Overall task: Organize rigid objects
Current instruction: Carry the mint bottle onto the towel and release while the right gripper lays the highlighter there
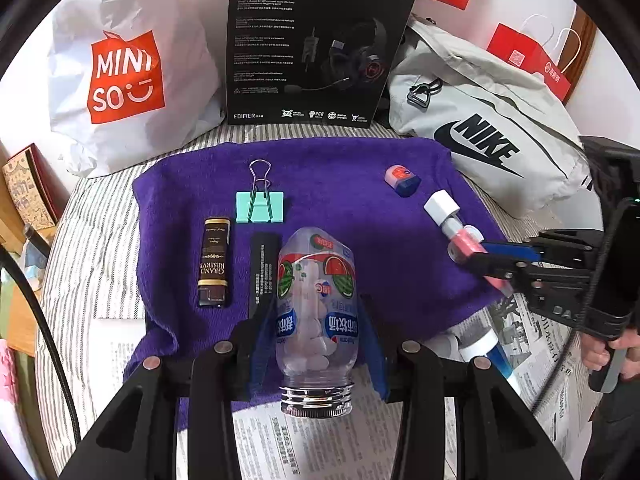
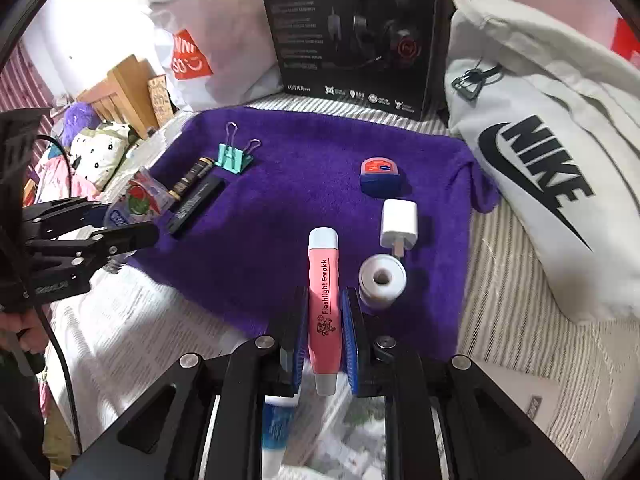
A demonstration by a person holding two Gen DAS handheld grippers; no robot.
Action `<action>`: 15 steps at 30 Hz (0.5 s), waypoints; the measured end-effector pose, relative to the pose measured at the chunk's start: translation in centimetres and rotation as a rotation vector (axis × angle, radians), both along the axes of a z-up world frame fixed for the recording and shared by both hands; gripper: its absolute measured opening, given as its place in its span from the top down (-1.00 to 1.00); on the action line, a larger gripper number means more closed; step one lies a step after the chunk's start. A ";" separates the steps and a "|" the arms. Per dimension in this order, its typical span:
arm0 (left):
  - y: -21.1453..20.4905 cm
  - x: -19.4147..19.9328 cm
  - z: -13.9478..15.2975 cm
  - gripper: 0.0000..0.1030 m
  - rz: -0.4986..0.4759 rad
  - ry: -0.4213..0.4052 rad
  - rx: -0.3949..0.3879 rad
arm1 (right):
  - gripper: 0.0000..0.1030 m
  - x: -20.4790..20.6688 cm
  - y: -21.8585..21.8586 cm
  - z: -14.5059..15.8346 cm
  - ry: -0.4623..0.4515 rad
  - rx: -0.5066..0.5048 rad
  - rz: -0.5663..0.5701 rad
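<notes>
Right claw [image 2: 324, 344] clamped on the earpick [image 2: 323, 304], long axis pointing ahead over the towel [image 2: 280, 200]; left claw [image 1: 316, 340] grips the bottle [image 1: 314, 320], cap rearward.

Two handheld black plastic two-finger grippers, left gripper [image 1: 316, 336] and right gripper [image 2: 322, 336]. Angular black linkage arms, each pierced by a triangular cut-out and pinned with round silver pivot screws [image 1: 223, 347]. Blue ribbed rubber pads [image 2: 350, 340] on the inner finger faces. White lettering, not legible, on the gripper body side plate [image 2: 48, 290]. Thin black cable [image 1: 44, 320] looping past the left edge. Fingers of a hand [image 1: 600, 354] wrapped round a black handle.
</notes>
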State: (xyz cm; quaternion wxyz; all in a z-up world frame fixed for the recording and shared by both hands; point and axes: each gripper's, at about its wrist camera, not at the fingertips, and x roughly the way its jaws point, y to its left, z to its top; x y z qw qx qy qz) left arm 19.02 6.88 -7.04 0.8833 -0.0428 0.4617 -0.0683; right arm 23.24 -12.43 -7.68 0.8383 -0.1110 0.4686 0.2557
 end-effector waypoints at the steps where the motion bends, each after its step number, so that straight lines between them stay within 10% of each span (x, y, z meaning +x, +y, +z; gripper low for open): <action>1: 0.0 0.1 0.0 0.24 0.001 0.001 0.001 | 0.67 0.4 0.2 -0.3 0.004 -0.005 -0.002; 15: 0.1 3.1 -1.6 0.24 -0.009 0.036 -0.012 | 0.67 2.2 1.1 -2.7 0.022 -0.076 0.015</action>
